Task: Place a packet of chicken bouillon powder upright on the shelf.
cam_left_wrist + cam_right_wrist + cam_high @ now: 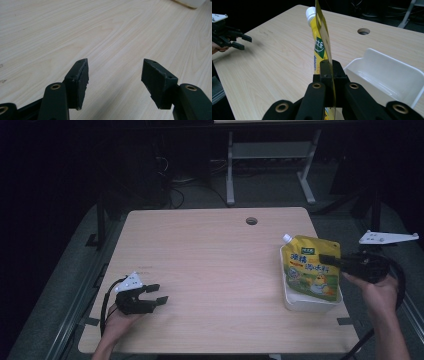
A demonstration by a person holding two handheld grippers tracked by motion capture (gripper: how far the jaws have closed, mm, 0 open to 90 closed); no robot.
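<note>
Right gripper (pixel 329 72) is clamped tight on the edge seam of the pouch (pixel 311 270), a yellow spouted refill bag with a white cap (pixel 310 12). The pouch hangs over the tray (pixel 387 72), its lower end at the tray's opening in the high view.

Pouch looks soft and floppy, film likely slick; probably some liquid weight, so it may swing or sag from a one-edge grip. The flat side seam is the best hold, or the stiff neck under the cap; squeezing the belly risks slipping.

The tray is white plastic, rigid and shallow, and its visible inside holds nothing besides the pouch.

Left gripper (pixel 115 75) rests well left of the tray, low over the table (pixel 210 270), jaws apart, holding nothing.
</note>
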